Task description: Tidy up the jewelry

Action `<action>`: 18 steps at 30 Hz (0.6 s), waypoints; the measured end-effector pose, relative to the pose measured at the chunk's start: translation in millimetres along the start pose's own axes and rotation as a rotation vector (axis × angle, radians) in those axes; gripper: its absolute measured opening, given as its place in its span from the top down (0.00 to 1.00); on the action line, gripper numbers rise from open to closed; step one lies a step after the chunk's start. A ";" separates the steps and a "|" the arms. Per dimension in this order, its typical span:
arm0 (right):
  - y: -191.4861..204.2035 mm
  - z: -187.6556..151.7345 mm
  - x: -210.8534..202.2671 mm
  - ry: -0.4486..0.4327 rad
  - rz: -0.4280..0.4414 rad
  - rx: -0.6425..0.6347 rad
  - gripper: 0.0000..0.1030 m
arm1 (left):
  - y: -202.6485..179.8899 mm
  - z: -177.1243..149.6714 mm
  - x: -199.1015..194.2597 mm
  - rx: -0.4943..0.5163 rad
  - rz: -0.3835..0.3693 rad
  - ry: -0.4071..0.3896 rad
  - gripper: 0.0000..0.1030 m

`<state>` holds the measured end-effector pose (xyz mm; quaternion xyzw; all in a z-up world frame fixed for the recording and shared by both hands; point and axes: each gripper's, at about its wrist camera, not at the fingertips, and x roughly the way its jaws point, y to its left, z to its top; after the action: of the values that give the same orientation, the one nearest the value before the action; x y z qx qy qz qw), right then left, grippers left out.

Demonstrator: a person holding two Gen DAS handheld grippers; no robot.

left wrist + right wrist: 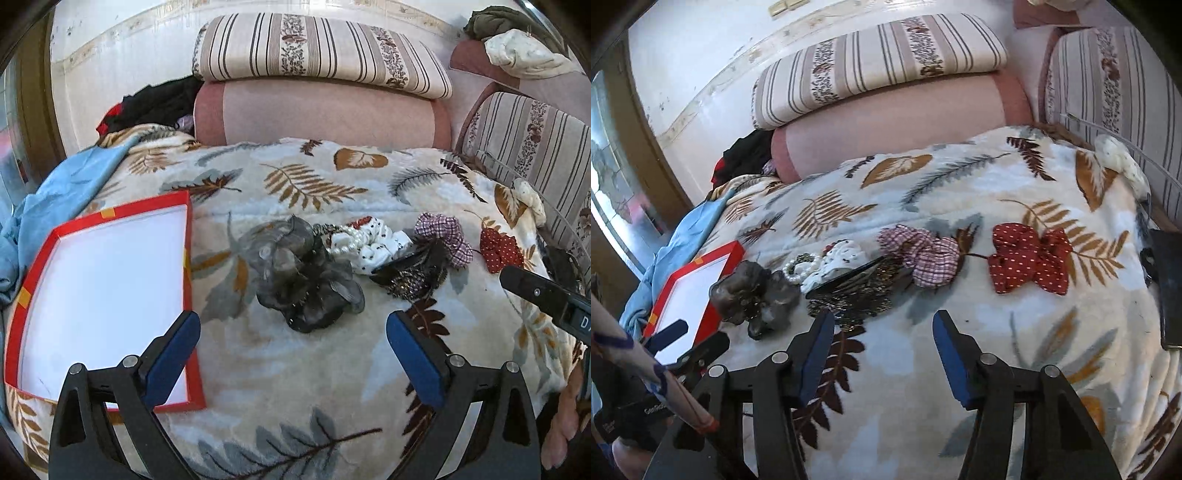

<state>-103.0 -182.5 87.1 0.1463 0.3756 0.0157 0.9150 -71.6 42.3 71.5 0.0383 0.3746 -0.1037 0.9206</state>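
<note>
Two grippers, my left gripper (293, 334) and right gripper (882, 334), hover spread and empty over the leaf-print blanket (295, 387), where I judge collecting begins: next, closing on the grey organza flower (303, 273) beside the red box (99, 291).

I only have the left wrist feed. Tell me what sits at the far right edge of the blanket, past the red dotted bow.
Observer: A dark flat object lies at the blanket's right edge, beyond the red dotted bow. I cannot tell what it is.
Operator: Report the right gripper's state.
Observer: The right gripper is open and empty, its fingers above bare blanket short of the plaid scrunchie.
Operator: Confirm where my gripper sits.
Observer: From the right wrist, the left gripper's finger shows over the near corner of the red box, beside the grey organza flower.
</note>
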 end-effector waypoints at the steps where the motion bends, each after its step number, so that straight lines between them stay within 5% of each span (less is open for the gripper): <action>1: 2.0 -0.8 1.5 0.003 0.000 -0.007 0.42 | 0.1 -0.4 -0.3 0.006 0.005 -0.002 0.02; 18: 9.6 -3.3 8.2 0.012 -0.003 -0.024 0.42 | -3.2 -1.6 4.0 0.053 0.040 -0.022 0.03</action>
<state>-98.7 -171.4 81.9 0.1345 0.3811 0.0197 0.9145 -70.6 38.8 67.6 0.0690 0.3609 -0.0956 0.9251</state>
